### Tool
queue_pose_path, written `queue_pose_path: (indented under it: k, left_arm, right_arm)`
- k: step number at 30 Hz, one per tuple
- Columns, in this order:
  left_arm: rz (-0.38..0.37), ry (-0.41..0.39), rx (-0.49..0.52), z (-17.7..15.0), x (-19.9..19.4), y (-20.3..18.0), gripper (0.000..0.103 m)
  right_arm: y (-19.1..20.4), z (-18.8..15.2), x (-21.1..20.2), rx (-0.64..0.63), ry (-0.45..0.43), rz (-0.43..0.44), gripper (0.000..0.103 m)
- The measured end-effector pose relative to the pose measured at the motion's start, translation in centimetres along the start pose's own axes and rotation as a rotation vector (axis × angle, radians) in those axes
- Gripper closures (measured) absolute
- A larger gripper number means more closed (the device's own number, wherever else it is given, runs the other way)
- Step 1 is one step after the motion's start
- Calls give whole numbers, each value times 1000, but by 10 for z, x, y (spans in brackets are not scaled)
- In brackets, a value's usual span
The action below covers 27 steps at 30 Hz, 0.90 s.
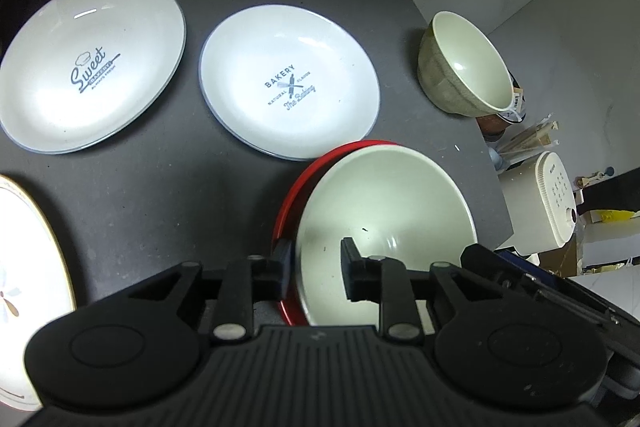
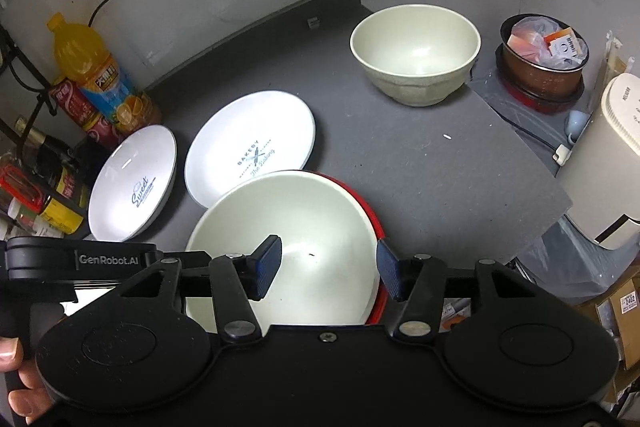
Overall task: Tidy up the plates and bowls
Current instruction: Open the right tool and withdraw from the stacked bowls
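Your left gripper [image 1: 316,259] straddles the near-left rim of the cream bowl [image 1: 384,211], one pad outside, one inside. There's a visible gap to the rim, so the jaws stand a little apart and nothing is clamped. No earlier view to compare, so that's all you get there.

The cream bowl sits nested in a red bowl [image 1: 290,195], of which you see only a crescent of rim; the rest is hidden under the cream one and your tool body.

Your right gripper [image 2: 329,269] spans the opposite rim, jaws about half open, one blue pad over the bowl's inside, the other outside the red rim. Neither pad presses on anything.

Beyond on the dark table [image 1: 160,187]: the "Bakery" plate [image 1: 290,81], its near edge tucked behind the nested bowls, and the "Sweet" plate [image 1: 92,65] just beside it. A gold-rimmed plate [image 1: 28,267] is cut off at the left edge. A second cream bowl [image 2: 416,55] stands alone near the far right corner of the table.

The juice bottle [image 2: 92,75] and cans at the back are partly cropped. Off the table, a white appliance [image 2: 604,163] is cut off by the frame. Fingertips [image 2: 16,375] show at the lower left of the right wrist view.
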<state>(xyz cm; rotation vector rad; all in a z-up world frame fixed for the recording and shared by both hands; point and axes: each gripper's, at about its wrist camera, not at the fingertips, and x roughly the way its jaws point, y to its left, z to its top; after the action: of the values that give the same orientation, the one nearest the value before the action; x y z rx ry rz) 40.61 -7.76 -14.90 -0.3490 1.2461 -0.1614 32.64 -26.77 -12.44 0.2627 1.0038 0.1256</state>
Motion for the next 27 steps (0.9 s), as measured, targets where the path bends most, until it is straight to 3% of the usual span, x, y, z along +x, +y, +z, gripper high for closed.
queue_pose_path:
  k: [7, 13, 20, 27]
  left_arm:
    - [2, -72, 45, -2, -29, 2, 53]
    - [-3, -104, 82, -4, -49, 10, 33]
    - [-14, -147, 167, -1, -74, 16, 22]
    - [-40, -178, 210, 2, -90, 19, 18]
  right_arm:
    - [18, -8, -16, -8, -63, -66, 22]
    - [29, -17, -28, 15, -114, -113, 5]
    - [34, -22, -43, 96, -184, -151, 0]
    - [39, -29, -58, 127, -236, -175, 0]
